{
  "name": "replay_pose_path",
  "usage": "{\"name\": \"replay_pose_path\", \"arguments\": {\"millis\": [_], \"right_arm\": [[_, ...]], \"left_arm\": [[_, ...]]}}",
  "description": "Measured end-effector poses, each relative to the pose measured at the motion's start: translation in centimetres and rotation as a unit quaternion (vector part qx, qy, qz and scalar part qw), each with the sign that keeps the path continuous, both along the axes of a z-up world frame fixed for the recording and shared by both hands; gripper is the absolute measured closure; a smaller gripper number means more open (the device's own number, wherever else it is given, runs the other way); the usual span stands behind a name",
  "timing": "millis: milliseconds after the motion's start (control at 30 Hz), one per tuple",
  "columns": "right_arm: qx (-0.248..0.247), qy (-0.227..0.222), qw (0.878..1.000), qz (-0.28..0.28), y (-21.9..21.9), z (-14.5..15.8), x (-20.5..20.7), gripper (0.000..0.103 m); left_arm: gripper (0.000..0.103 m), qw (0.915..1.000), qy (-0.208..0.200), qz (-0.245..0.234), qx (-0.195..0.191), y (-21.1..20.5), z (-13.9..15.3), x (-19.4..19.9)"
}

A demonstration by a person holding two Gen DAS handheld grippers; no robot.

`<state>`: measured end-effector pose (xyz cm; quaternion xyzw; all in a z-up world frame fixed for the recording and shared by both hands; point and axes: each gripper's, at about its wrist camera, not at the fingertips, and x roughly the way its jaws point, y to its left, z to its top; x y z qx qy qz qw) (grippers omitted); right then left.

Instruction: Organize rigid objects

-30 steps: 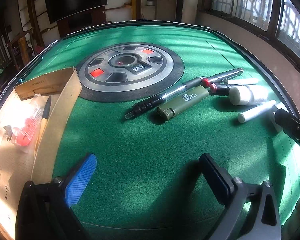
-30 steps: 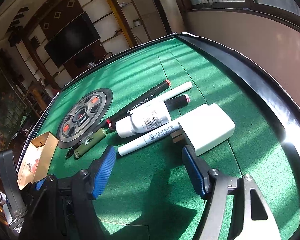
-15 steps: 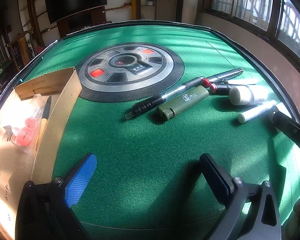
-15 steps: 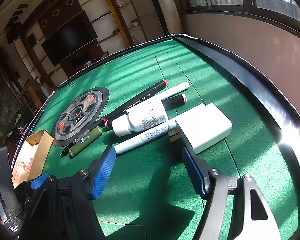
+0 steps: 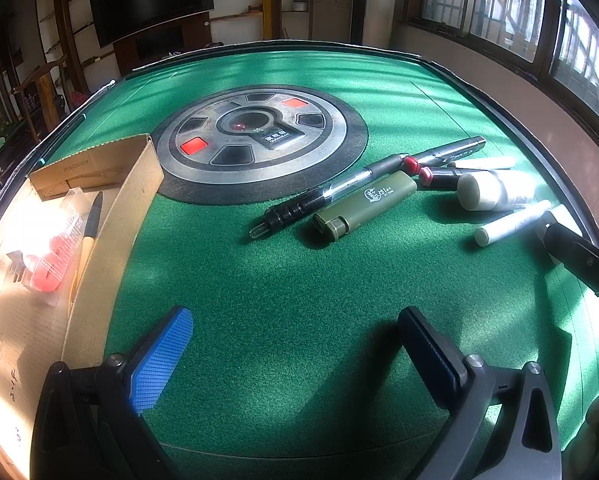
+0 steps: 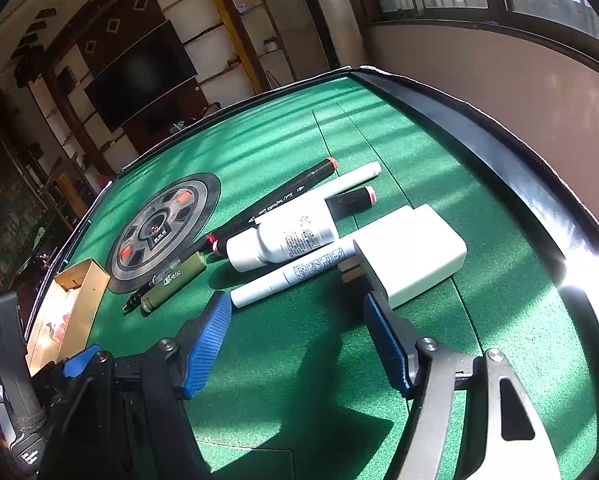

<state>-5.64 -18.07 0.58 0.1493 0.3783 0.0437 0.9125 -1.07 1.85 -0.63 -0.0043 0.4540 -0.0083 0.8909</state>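
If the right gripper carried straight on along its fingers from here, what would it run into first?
Most likely the white marker lying crosswise just ahead of the open right gripper, with the white charger block close beside its right finger. Depth is hard to judge; bare green felt could come first.

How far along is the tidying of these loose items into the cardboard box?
Done: the cardboard box already holds a red packet and a pencil-like tool. In hand: nothing; both tongs stand open. Left: the pen, lighter, bottle, markers and charger.
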Motion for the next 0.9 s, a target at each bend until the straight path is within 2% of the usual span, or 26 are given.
{"name": "replay_pose_path", "arguments": {"millis": [600,900], "right_arm": [[0.004,0.0,1.0,-0.002,-0.21,-0.07,0.0,0.035],[0.026,-0.007,1.0,-0.01,-0.93,0.23,-0.35,0.035]], "left_arm": [[0.001,1.0,0.0,0.0,0.0,-0.02,-0.06,0.01],[0.001,1.0,0.0,0.0,0.0,-0.03,-0.11,0.02]]}}
